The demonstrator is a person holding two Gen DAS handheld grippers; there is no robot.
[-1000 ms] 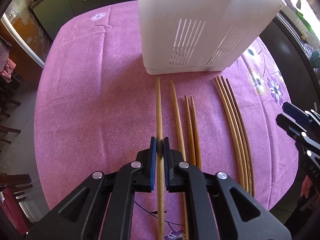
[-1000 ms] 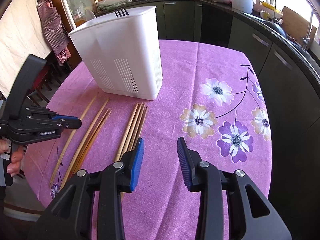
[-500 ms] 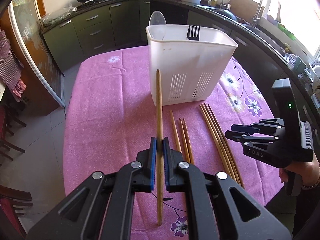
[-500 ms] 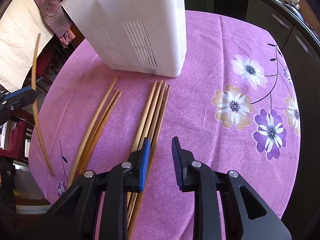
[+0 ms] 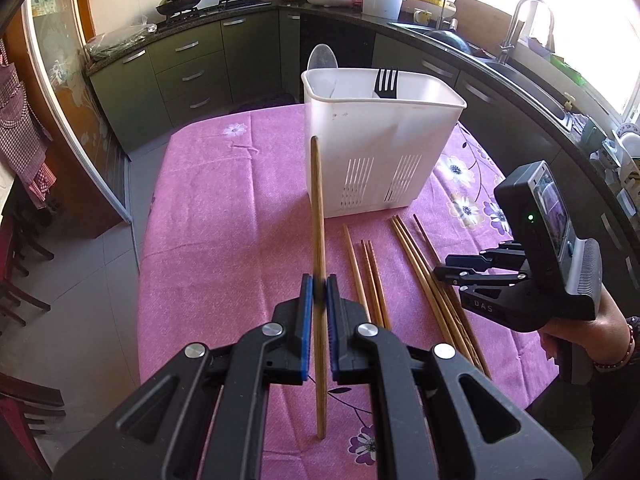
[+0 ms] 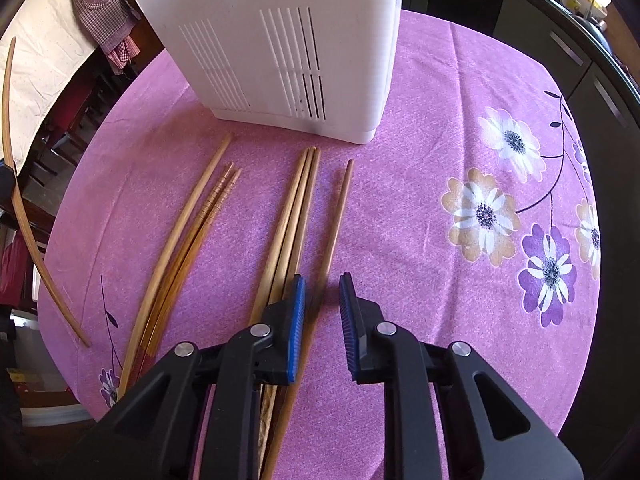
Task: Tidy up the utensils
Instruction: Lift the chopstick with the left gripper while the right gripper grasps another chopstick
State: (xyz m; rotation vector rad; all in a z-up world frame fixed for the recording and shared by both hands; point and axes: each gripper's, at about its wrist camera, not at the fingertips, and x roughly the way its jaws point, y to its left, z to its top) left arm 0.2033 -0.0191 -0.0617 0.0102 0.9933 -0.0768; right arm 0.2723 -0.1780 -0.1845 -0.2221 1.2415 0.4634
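My left tongs (image 5: pixel 316 296) clench one smooth wooden chopstick (image 5: pixel 318 240), lifted clear of the worktop (image 5: pixel 224 224), tip near the caddy's rim. My right tongs (image 6: pixel 322 312) are closing astride a lone chopstick (image 6: pixel 336 216) lying flat; pads not yet pressing. Six more (image 6: pixel 288 220) lie beside it, two of them ridged. White slotted plastic caddy (image 5: pixel 376 148) stands just beyond. Open pink cloth to the left.
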